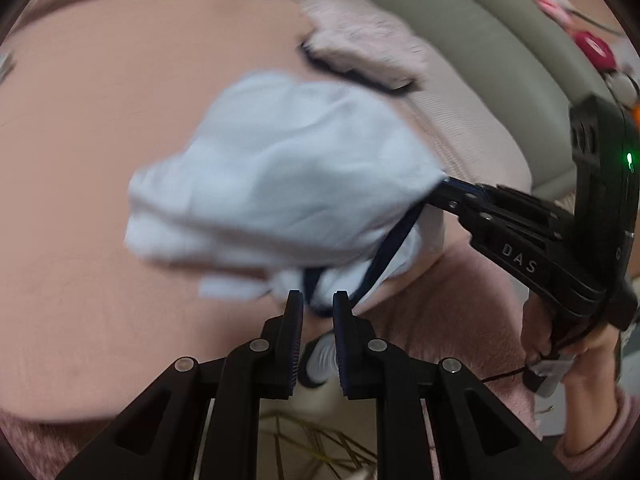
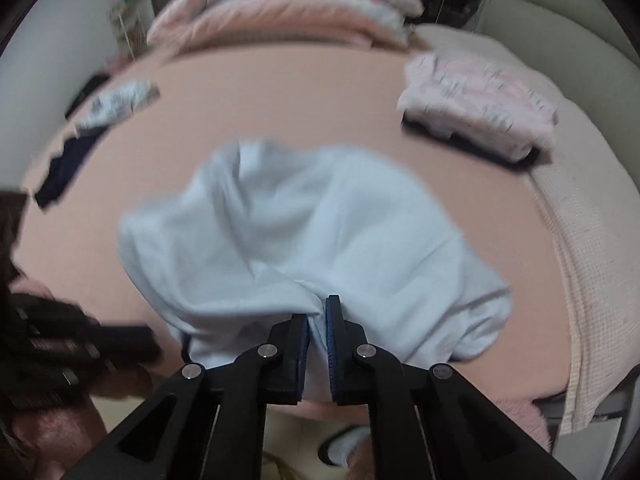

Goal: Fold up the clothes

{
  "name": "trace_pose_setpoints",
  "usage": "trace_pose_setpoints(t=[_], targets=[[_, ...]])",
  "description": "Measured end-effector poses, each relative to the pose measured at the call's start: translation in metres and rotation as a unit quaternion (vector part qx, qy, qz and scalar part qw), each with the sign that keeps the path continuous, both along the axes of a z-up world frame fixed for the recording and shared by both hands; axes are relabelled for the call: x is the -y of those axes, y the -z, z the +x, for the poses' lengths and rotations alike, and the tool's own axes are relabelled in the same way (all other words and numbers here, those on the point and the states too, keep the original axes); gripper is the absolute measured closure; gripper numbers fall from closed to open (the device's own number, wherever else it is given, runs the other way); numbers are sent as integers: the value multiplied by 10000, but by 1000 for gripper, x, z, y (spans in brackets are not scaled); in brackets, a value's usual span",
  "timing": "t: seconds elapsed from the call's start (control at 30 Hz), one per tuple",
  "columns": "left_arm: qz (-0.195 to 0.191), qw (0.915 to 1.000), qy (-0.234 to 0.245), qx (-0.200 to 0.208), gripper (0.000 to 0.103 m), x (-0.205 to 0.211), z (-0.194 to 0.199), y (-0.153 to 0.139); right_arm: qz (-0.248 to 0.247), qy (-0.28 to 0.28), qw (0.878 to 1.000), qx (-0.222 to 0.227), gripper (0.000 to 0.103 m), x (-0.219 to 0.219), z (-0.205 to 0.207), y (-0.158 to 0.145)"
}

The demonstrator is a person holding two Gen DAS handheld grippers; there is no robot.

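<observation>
While the pale blue garment (image 2: 296,236) lies bunched and creased on the peach bed sheet (image 2: 280,92), its near hem, trimmed with a dark navy band, hangs toward me at six o'clock. In the right wrist view my right tool (image 2: 318,320) is closed on a fold of that hem, with pale cloth pinched between the blue pads. The left wrist view shows the same tool (image 1: 442,186) coming in from three o'clock, its tip buried in the edge of the garment (image 1: 280,176).

My left tool (image 1: 317,304) sits at six o'clock in its own view, jaws nearly together. The navy trim loops down between the tips, but motion blur keeps me from telling whether the pads press on it. In the right wrist view that left tool (image 2: 132,344) is a dark smear at eight o'clock, at the garment's edge.

Further out, a folded pink printed garment (image 2: 480,96) rests on something dark at two o'clock on the sheet, well apart from the blue one. At ten o'clock lie a patterned white piece (image 2: 120,100) and a navy piece (image 2: 68,168). A stack of pink bedding (image 2: 288,4) sits at twelve o'clock. A cream waffle blanket (image 2: 580,240) runs along the bed's edge at three o'clock, with a grey-green sofa (image 2: 560,12) beyond it. My right hand (image 1: 580,344), in a pink sleeve, holds the tool's grip.
</observation>
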State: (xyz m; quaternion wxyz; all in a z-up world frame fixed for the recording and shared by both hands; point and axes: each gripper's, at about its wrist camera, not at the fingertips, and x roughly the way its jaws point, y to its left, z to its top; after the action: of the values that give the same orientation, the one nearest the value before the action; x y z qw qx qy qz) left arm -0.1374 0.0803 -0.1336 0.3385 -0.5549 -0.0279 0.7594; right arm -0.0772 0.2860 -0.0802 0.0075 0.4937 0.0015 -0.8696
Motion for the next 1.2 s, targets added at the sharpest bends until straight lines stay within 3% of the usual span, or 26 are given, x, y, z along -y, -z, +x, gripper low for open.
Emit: trace_pose_setpoints(t=[0.13, 0.23, 0.33, 0.4, 0.47, 0.7, 0.87, 0.97, 1.1, 1.2], targets=[[-19, 9999, -130, -42, 90, -10, -9, 0, -148, -8, 9998, -161, 97, -7, 12, -15], [81, 9966, -698, -431, 90, 1, -21, -14, -268, 95, 9985, -473, 97, -12, 26, -29], [80, 9875, -1334, -834, 90, 13, -37, -26, 146, 266, 9964, -788, 97, -17, 25, -34], [-234, 9860, -1511, -671, 90, 16, -52, -22, 131, 394, 9977, -527, 97, -28, 11, -20], [-248, 9917, -1218, -332, 90, 17, -54, -20, -163, 549, 9983, -55, 97, -44, -6, -2], [-114, 9998, 57, -132, 89, -15, 5, -19, -906, 311, 9939, -553, 97, -35, 0, -29], [201, 9984, -250, -469, 89, -32, 3, -26, -949, 55, 9883, -1194, 97, -17, 13, -69], [230, 9942, -818, -662, 81, -27, -11, -37, -1009, -49, 9827, -1551, 97, -11, 29, -96], [258, 9817, -1574, -1044, 51, -24, -25, -49, -920, -35, 9754, -2004, 97, -14, 48, -132], [-56, 9838, -1527, -942, 51, -21, -43, -45, -752, -65, 9815, -1757, 97, -18, 39, -128]])
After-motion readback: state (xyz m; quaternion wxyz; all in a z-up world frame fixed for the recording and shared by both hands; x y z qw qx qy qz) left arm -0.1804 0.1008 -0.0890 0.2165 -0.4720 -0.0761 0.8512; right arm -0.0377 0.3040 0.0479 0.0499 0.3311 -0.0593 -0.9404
